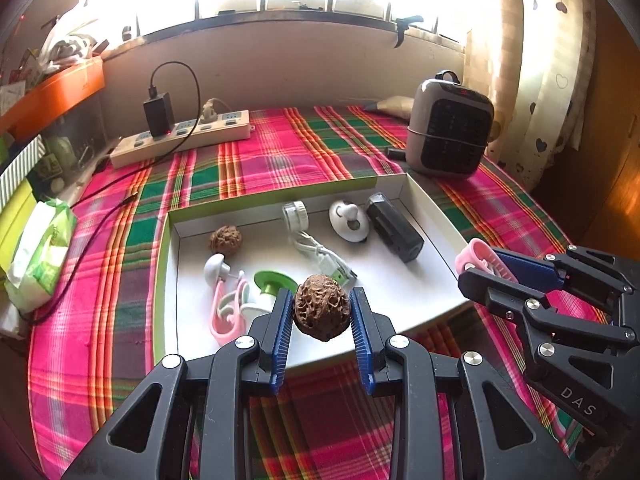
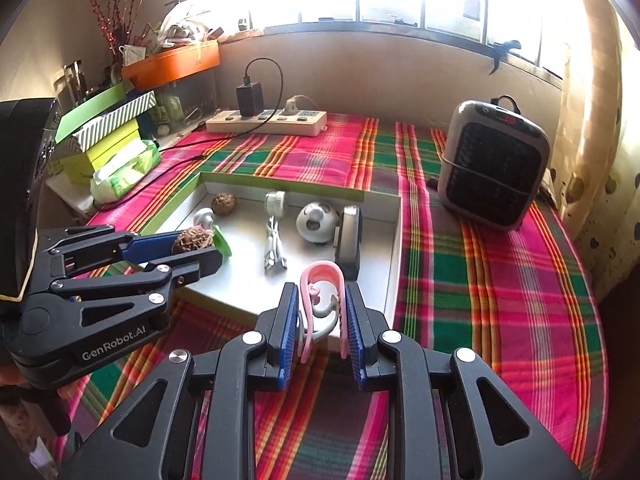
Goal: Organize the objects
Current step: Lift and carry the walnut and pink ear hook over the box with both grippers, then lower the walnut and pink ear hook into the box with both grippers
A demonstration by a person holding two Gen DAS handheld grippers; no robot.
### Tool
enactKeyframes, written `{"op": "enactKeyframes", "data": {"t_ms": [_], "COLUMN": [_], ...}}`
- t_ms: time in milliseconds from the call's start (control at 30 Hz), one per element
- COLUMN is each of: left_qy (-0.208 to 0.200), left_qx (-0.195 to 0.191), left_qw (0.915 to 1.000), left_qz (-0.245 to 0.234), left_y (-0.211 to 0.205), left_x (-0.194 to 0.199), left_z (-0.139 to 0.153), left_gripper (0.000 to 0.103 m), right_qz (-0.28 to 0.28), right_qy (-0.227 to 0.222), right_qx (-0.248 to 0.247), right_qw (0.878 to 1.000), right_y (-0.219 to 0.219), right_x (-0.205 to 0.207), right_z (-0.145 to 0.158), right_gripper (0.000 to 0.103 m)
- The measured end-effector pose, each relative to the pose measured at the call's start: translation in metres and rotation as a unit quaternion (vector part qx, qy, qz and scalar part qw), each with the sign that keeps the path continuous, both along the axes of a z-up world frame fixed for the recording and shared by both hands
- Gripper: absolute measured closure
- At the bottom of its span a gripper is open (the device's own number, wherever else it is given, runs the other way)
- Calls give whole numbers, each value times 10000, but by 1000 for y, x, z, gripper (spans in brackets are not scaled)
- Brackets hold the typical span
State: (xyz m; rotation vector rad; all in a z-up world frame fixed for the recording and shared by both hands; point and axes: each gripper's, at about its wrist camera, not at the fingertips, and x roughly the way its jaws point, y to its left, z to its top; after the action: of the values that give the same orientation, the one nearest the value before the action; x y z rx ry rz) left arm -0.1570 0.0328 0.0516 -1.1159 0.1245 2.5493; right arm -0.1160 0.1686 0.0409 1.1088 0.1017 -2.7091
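Observation:
A brown walnut (image 1: 322, 308) hangs above the near edge of the white tray (image 1: 420, 292), and my left gripper (image 1: 320, 314) is shut on it. From the right wrist the same walnut (image 2: 192, 240) shows in the left gripper (image 2: 200, 250). My right gripper (image 2: 322, 312) is shut on a pink clip (image 2: 322, 280) just in front of the tray's green rim (image 2: 280, 179). In the left wrist view that right gripper (image 1: 476, 270) and pink clip (image 1: 480, 256) sit beyond the tray's right side. Inside the tray lie a second walnut (image 1: 226, 240), another pink clip (image 1: 224, 316), a white cable (image 1: 316, 254), a white round piece (image 1: 348, 220) and a black box (image 1: 394, 232).
A plaid cloth (image 1: 280, 152) covers the table. A power strip (image 1: 180, 136) with a black charger lies at the back. A grey heater (image 1: 452, 128) stands back right. A tissue pack (image 1: 40, 248) and stacked boxes (image 2: 104, 132) crowd the left edge.

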Motion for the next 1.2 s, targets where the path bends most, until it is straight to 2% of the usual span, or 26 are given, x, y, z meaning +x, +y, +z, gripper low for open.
{"op": "enactKeyframes", "data": {"t_ms": [300, 700, 1200], "left_qy": [-35, -99, 120], "left_qx": [-43, -148, -353], "left_qw": [9999, 9998, 9993], "left_qz": [87, 132, -58], "left_y": [-2, -2, 8], "left_x": [-20, -34, -26], "left_z": [-4, -16, -18], "left_gripper": [76, 76, 76], "right_qz": [102, 253, 271], "right_qy": [-94, -357, -585], "right_qx": [55, -199, 124], "right_qw": [9999, 9988, 9978], "right_y": [-5, -8, -12], "right_x": [-30, -58, -70], "right_z": [-6, -21, -40], "right_gripper": [79, 78, 78]}}
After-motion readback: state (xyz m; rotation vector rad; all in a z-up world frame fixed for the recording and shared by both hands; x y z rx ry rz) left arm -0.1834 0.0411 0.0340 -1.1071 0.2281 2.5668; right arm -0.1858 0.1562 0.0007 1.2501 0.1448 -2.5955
